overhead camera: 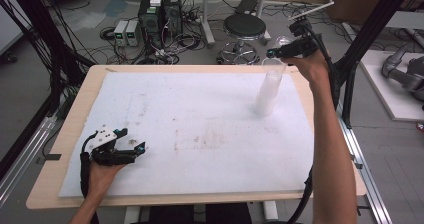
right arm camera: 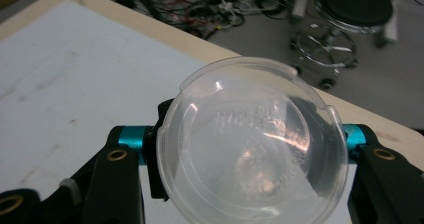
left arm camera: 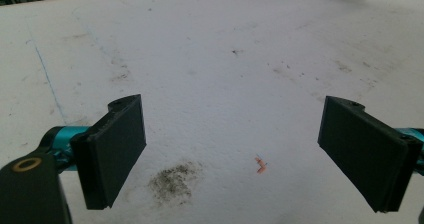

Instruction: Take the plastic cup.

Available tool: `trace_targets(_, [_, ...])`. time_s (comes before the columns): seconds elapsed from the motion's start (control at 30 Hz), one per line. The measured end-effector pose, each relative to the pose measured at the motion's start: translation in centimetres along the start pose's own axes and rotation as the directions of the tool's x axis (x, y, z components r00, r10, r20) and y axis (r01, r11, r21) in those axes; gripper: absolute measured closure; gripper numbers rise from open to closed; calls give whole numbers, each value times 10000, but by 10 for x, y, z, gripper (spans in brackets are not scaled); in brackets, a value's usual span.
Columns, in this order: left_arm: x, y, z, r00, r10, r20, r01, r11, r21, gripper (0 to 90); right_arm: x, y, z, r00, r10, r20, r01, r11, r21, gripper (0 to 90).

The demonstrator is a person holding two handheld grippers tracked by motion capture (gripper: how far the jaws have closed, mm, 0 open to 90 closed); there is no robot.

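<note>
gripping a clear plastic cup (right arm camera: pixel 252 144) in the right gripper (overhead camera: pixel 280 51) above the cup stack (overhead camera: pixel 268 91) at the far right of the white mat (overhead camera: pixel 190 129), lifting straight to avoid toppling it, resting the left gripper (overhead camera: pixel 131 149) open near the front.

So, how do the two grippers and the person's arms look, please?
Both the left gripper and the right gripper are black, with turquoise metal parts near the flat, rectangular black pads. The left one has a pale grey plate on top. Brass-coloured screw holes mark the bodies. A black cable trails from each. The forearms are bare, no sleeves.
</note>
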State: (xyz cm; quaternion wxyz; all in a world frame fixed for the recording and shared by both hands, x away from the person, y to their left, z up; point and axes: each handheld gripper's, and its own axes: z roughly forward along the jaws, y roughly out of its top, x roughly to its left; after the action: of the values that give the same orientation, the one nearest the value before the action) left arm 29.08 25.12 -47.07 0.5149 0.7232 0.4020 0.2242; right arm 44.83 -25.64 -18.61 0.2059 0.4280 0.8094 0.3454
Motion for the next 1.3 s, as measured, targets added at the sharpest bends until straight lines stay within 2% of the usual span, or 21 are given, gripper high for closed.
trace_targets(0.03, [0,0,0,10000,0,0,0,10000,0,117,0,0,0,10000,0,0,0,10000,0,421])
trace_targets(0.07, [-1,0,0,10000,24,-32,-24,10000,-18,117,11,-5,-4,9974,-342,-638,325,9991,-279,421])
trace_targets(0.17, [-2,0,0,9999,121,-77,-121,9999,-21,117,27,-15,-9,9876,-869,-1307,765,9937,-824,420])
trace_targets(0.43, [-1,0,-1,10000,55,-47,-55,10000,-73,117,56,-46,-13,9542,-1931,-2287,1579,9738,-1636,420])
trace_targets(0.47, [-1,0,-1,10000,81,-49,-81,9999,-61,117,64,-55,-14,9418,-2184,-2556,1749,9676,-1820,420])
trace_targets(0.5, [-1,0,-1,10000,81,-49,-81,9999,-61,117,64,-55,-14,9418,-2184,-2556,1749,9676,-1820,420])
trace_targets(0.53, [-1,0,0,9999,95,-38,-95,9999,-52,117,72,-63,-13,9262,-2459,-2858,1911,9596,-2064,419])
trace_targets(0.57, [-1,0,0,9999,95,-38,-95,9999,-52,117,72,-63,-13,9262,-2459,-2858,1911,9596,-2064,419])
trace_targets(0.6, [-1,0,0,10000,89,-32,-89,9999,-53,117,76,-66,-12,9170,-2625,-3004,2004,9542,-2221,417])
trace_targets(0.63, [-1,0,0,10000,61,-28,-61,10000,-33,117,84,-73,-10,8971,-2908,-3326,2127,9441,-2518,417])
trace_targets(0.73, [-1,0,0,10000,40,-43,-40,10000,-15,117,97,-83,-3,8693,-3246,-3728,2284,9326,-2796,417])
trace_targets(0.77, [-1,0,0,10000,40,-43,-40,10000,-15,117,97,-83,-3,8693,-3246,-3728,2284,9326,-2796,417])
trace_targets(0.8, [0,0,0,10000,21,-30,-22,10000,-30,117,106,-90,3,8504,-3410,-4007,2356,9277,-2896,417])
trace_targets(0.87, [0,0,0,10000,-35,-27,35,10000,-53,117,113,-95,10,8361,-3585,-4151,2480,9222,-2969,418])
trace_targets(0.9, [0,0,0,10000,-35,-27,35,10000,-53,117,113,-95,10,8361,-3585,-4151,2480,9222,-2969,418])
trace_targets(1.0, [0,0,0,10000,39,17,-39,10000,-24,117,126,-106,20,8065,-3765,-4559,2495,9157,-3149,418])
trace_targets(1.1, [0,0,0,10000,41,68,-41,10000,-33,119,130,-112,26,7973,-3875,-4627,2498,9098,-3314,418])
trace_targets(1.17, [0,0,-1,10000,35,72,-34,10000,-61,119,135,-121,35,7833,-3944,-4805,2333,9030,-3608,419])
trace_targets(1.23, [0,0,-1,10000,38,74,-37,10000,-65,119,137,-123,38,7771,-3899,-4941,2241,9050,-3617,419])
trace_targets(1.27, [0,0,-1,10000,30,81,-30,10000,-55,119,143,-127,44,7631,-4036,-5048,2291,8992,-3727,419])
trace_targets(1.3, [0,0,-1,10000,38,72,-37,10000,-57,119,146,-128,46,7590,-4069,-5082,2296,8978,-3759,419])
